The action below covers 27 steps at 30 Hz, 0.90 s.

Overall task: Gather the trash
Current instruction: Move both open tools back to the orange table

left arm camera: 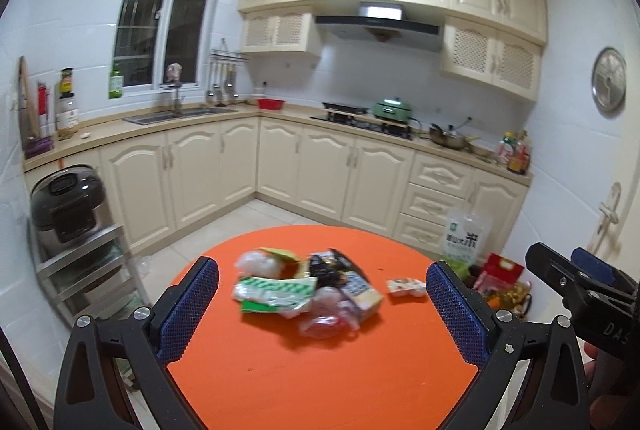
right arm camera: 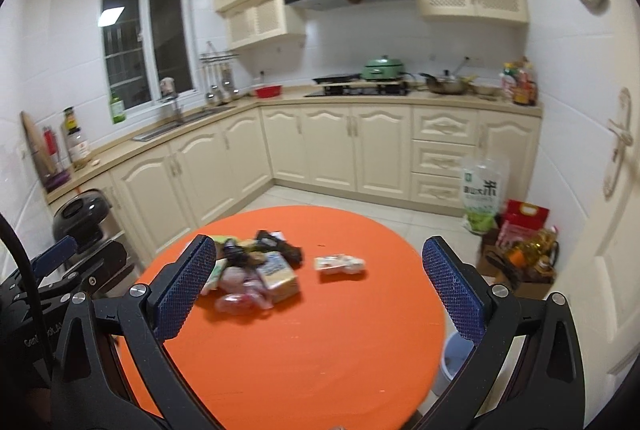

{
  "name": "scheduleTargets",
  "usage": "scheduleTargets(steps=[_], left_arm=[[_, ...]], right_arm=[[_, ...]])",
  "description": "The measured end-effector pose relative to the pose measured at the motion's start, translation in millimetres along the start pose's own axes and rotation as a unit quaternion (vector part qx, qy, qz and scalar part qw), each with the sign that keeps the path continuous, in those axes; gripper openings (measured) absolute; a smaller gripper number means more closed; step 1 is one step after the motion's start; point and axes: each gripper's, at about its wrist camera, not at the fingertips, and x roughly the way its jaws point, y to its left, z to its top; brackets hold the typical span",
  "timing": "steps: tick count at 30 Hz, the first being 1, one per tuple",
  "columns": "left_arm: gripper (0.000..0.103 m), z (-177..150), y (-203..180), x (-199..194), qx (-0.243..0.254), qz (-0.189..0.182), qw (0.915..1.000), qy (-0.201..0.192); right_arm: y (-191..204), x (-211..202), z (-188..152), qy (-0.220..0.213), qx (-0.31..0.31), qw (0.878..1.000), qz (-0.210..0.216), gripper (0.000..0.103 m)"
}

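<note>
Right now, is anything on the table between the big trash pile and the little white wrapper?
No. Both wrist views show only bare orange table between the trash pile and the small white wrapper.

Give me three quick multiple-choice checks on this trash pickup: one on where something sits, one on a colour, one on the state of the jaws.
1. Where does the small white wrapper lie relative to the trash pile?
A. Buried under the pile
B. Alone on the table, to the pile's right
C. On the floor

2. What colour is the round table?
A. Orange
B. White
C. Green

3. How do the jaws of the left gripper and right gripper stand?
A. Both shut on wrappers
B. Left shut, right open
C. Both open and empty

Answers:
1. B: both views show a strip of bare tabletop between the wrapper and the pile.
2. A: the tabletop is plain orange in both views.
3. C: each pair of blue pads stands wide apart with nothing between them, short of the trash.
</note>
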Motion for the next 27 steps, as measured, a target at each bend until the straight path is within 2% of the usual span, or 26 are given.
scheduleTargets(steps=[7, 9, 14, 21, 27], left_arm=[[0.102, -10, -13, -27, -0.013, 0.023, 0.9996, -0.009], [0.102, -6, -1, -32, -0.016, 0.025, 0.9995, -0.008], [0.102, -6, 3, -25, -0.027, 0.035, 0.9990, 0.005], [0.102, 19, 13, 17, -0.029, 0.038, 0.9981, 0.039], [0.102, 26, 12, 87, -0.018, 0.033, 0.9950, 0.092]], right_arm=[[25, 1, -6, 0.001, -0.020, 1.000, 0.019, 0.103], [27, 2, -7, 0.003, -0.025, 0.999, 0.020, 0.103], [28, 8, -10, 0.008, -0.031, 0.999, 0.018, 0.103], [12, 32, -16, 0.033, -0.024, 0.999, 0.011, 0.103], [1, 80, -32, 0.086, -0.019, 0.996, 0.009, 0.103]])
